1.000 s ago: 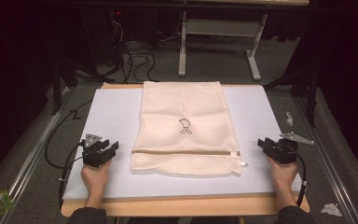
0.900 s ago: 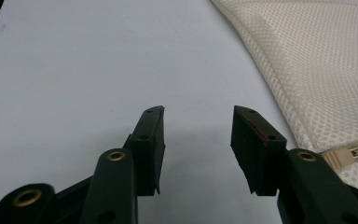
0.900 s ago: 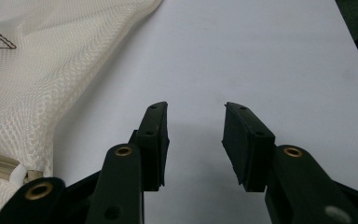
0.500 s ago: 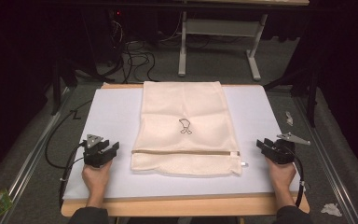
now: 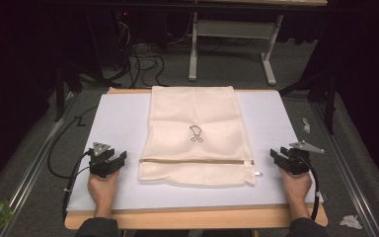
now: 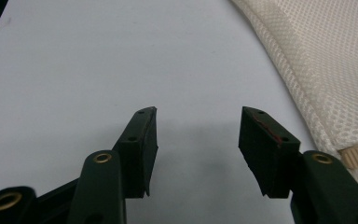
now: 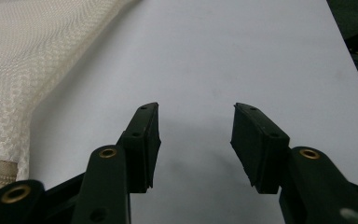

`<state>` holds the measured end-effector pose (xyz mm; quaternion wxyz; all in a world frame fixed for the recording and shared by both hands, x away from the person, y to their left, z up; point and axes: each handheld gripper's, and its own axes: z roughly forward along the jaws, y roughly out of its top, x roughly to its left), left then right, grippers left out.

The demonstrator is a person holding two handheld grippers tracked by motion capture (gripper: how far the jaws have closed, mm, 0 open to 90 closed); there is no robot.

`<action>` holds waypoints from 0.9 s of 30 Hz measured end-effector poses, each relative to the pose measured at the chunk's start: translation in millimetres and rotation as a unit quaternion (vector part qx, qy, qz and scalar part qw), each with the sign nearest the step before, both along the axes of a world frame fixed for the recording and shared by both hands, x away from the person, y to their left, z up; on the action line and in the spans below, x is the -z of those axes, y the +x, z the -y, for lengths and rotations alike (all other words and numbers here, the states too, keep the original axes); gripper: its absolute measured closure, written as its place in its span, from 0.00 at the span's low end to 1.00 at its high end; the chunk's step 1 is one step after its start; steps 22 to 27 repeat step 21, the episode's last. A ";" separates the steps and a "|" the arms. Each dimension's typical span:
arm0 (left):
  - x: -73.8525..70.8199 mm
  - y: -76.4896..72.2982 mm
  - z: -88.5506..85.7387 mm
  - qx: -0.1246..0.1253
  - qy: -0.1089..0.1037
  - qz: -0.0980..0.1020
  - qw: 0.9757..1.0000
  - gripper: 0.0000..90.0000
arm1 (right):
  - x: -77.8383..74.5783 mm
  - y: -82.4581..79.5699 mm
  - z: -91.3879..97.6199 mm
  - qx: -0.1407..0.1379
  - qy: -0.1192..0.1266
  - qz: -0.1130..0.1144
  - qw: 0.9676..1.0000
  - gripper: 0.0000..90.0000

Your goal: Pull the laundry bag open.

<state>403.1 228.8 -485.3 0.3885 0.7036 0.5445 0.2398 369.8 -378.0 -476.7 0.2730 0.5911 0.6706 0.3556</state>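
Cream mesh bag (image 5: 193,136) flat mid-surface, running from far edge toward near edge, zipper band across near end. Left gripper (image 5: 114,160) just beside bag's near-left corner, apart from it; jaws wide, just been opening, nothing between. Right gripper (image 5: 280,157) near bag's near-right corner, not touching; jaws wide, just been opening, empty. White surface (image 5: 118,118) bare under both.
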 end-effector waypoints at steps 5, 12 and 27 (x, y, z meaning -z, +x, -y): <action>-0.3 -1.5 0.3 0.003 0.001 0.006 1.000 0.52 | 0.0 -0.9 -0.2 -0.001 -0.006 0.007 1.000 0.57; -0.4 -2.4 0.8 0.004 0.002 0.010 1.000 0.52 | 0.0 -1.3 -1.6 0.000 -0.008 0.007 1.000 0.57; -0.4 -2.6 0.8 0.007 0.001 0.010 1.000 0.51 | 0.1 -0.9 -2.1 -0.001 -0.011 0.005 1.000 0.56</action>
